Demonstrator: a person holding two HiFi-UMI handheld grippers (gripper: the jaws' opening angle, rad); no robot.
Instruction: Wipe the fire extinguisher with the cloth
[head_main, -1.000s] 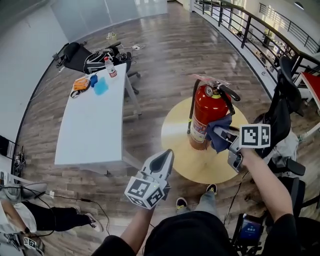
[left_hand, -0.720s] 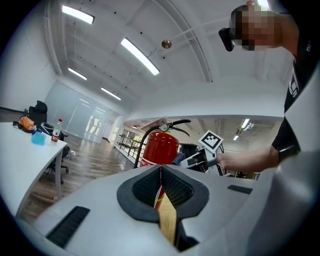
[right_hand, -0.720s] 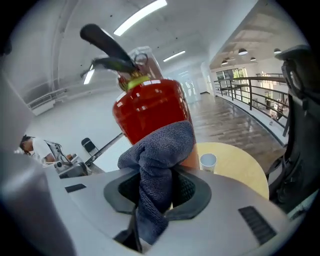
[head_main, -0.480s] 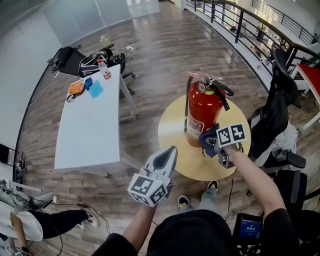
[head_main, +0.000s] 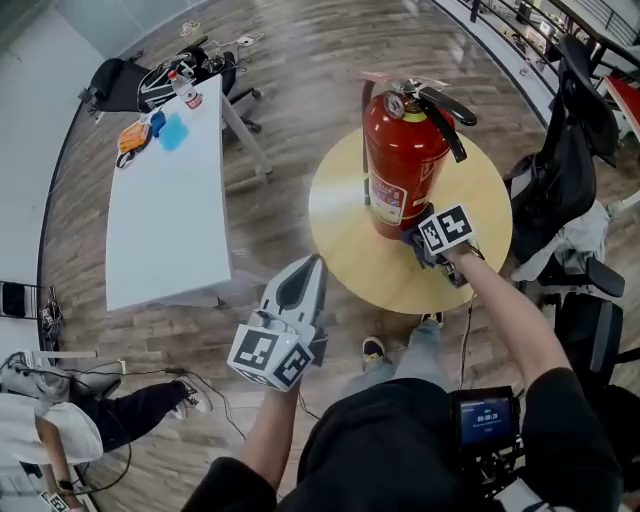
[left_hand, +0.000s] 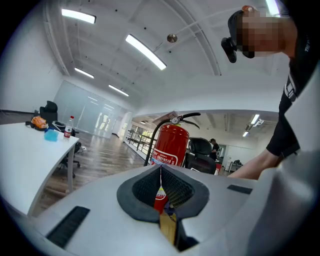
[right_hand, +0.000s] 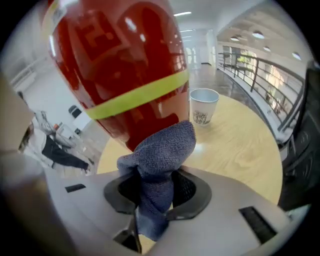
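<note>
Fire extinguisher (head_main: 402, 165): red, standing upright on the round yellow table (head_main: 345, 235), with its black lever, pressure gauge and hose at the top and a white label on the side facing the person. Right gripper (head_main: 418, 243): low against the near side of the cylinder, its marker cube uppermost in the head view. In the right gripper view its jaws are clamped on a blue-grey cloth (right_hand: 160, 160). The bunched upper end of the cloth stands clear of the jaws and lies against the red body just below a yellow-green band. A paper cup (right_hand: 204, 105) stands on the tabletop beside the extinguisher, on its far side from this gripper. Left gripper (head_main: 303, 272): held well short of the round table, over the wooden floor (head_main: 280, 60) and pointing toward the extinguisher. Its jaws are closed together with nothing between them. A long white table (head_main: 165, 220) stands to the left, carrying a bottle (head_main: 185, 88) and small blue and orange items at its far end. A black office chair (head_main: 570, 150) stands to the right of the round table.
</note>
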